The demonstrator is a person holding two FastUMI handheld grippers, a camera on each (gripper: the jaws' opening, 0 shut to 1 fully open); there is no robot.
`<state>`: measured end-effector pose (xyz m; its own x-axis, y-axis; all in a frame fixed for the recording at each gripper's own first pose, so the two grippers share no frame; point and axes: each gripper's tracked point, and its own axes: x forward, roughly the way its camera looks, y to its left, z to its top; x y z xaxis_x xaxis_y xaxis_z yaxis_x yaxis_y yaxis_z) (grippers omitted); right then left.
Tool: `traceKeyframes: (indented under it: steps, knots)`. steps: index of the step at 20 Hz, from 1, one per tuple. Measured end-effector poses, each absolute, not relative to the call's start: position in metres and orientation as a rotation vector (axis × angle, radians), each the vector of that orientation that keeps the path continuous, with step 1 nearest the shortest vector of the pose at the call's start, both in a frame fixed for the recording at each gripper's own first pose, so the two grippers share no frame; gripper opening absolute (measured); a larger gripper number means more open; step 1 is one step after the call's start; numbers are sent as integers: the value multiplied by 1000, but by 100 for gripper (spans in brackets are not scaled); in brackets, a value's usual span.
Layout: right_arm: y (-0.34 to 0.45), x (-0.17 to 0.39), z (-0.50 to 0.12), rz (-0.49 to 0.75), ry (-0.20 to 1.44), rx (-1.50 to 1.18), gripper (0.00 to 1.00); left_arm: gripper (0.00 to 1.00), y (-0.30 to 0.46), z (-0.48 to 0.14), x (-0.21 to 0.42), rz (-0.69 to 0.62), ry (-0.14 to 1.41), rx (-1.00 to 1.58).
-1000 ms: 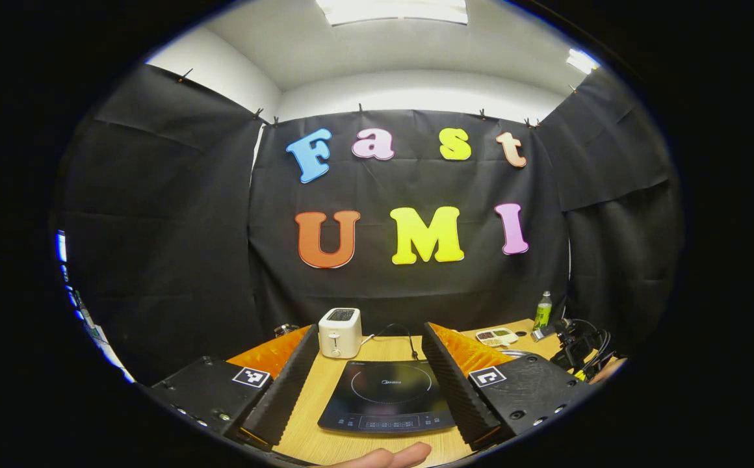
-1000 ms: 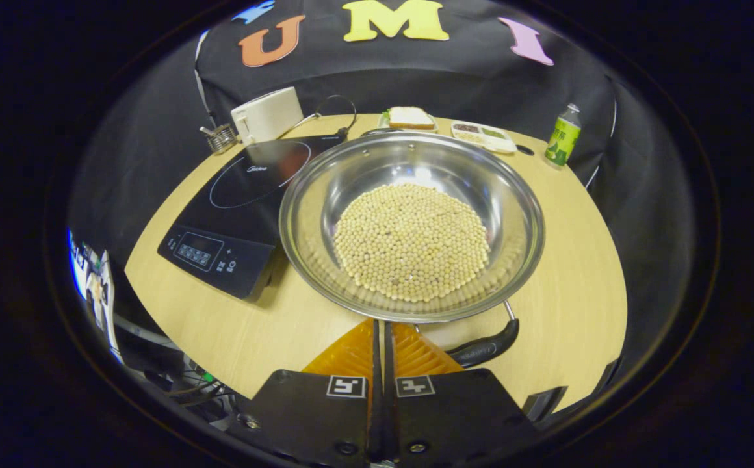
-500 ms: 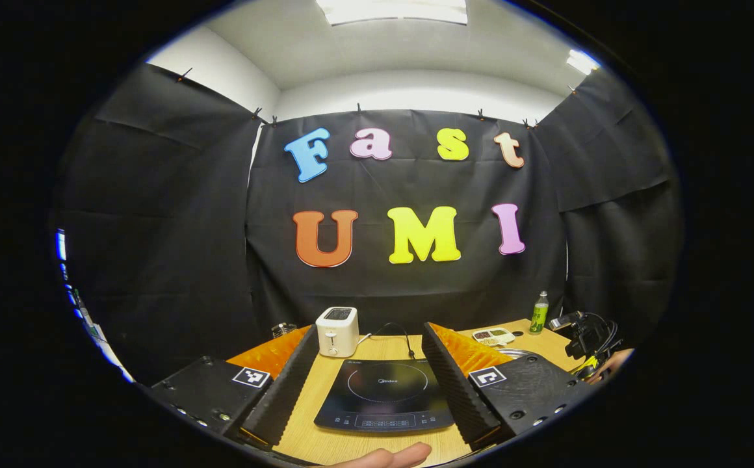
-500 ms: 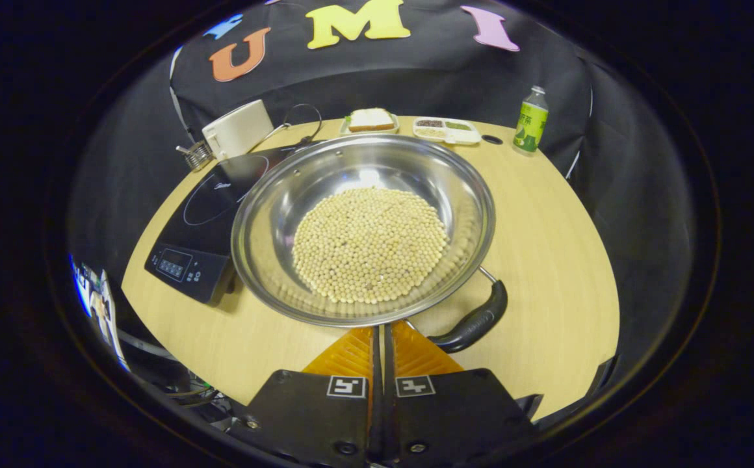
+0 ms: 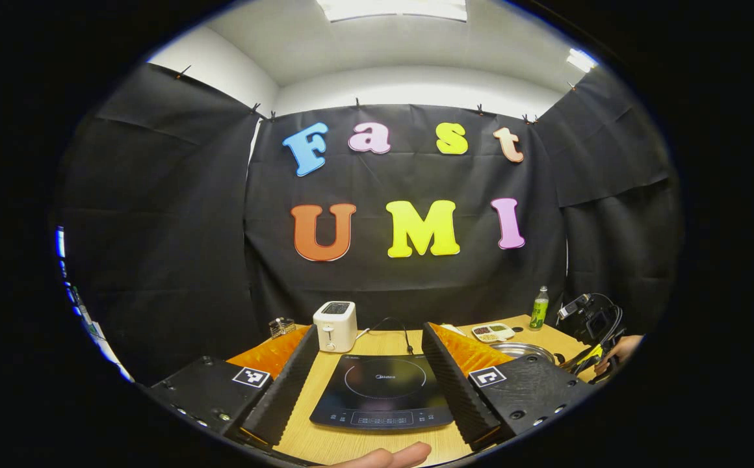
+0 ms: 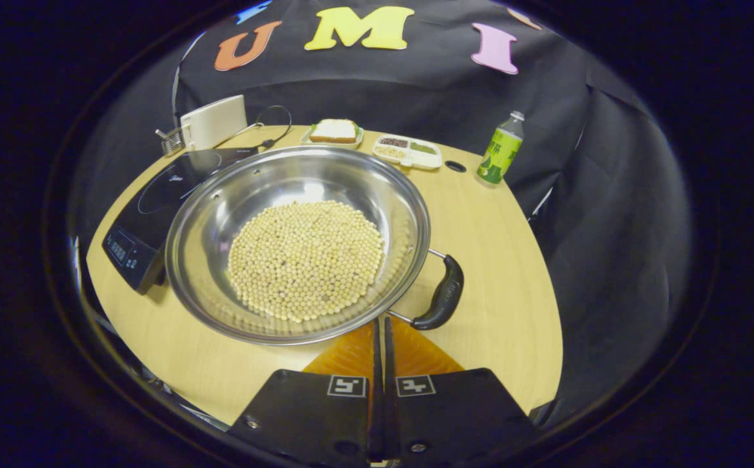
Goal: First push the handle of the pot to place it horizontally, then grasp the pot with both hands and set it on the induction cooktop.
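**Bean-filled pot sits beside the cooktop**

Right gripper view: the wide shiny steel pot (image 6: 297,244) holds a round bed of pale soybeans (image 6: 305,260) and rests on the light wooden table (image 6: 500,260), its rim overlapping the black induction cooktop (image 6: 149,208) at nine o'clock. The right gripper (image 6: 380,331), fingers pressed together on nothing, sits at the pot's six o'clock; the black curved handle (image 6: 442,299) lies at four o'clock. The left gripper (image 5: 370,364) is spread wide, framing the cooktop.
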<state>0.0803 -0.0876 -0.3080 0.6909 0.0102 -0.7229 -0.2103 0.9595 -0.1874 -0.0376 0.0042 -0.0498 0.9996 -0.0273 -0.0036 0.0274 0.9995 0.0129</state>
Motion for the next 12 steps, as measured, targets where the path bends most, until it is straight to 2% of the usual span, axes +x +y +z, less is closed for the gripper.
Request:
traceKeyframes:
  steps: [1,7,8,10,12]
  knots:
    - [-93,86,-308,120,788,-281,4,95,3,-52,-36,-32,7,10]
    - [-103,117,-304,99,712,-322,4,95,-9,-71,-21,-58,50,-12]
    - [-102,121,-305,99,704,-323,1,95,-11,-74,-18,-64,58,-13]
    - [-98,124,-310,106,714,-301,4,95,-17,-82,-13,-71,78,-15]
    - [-92,127,-312,118,715,-278,1,95,-24,-89,-7,-84,96,-19]
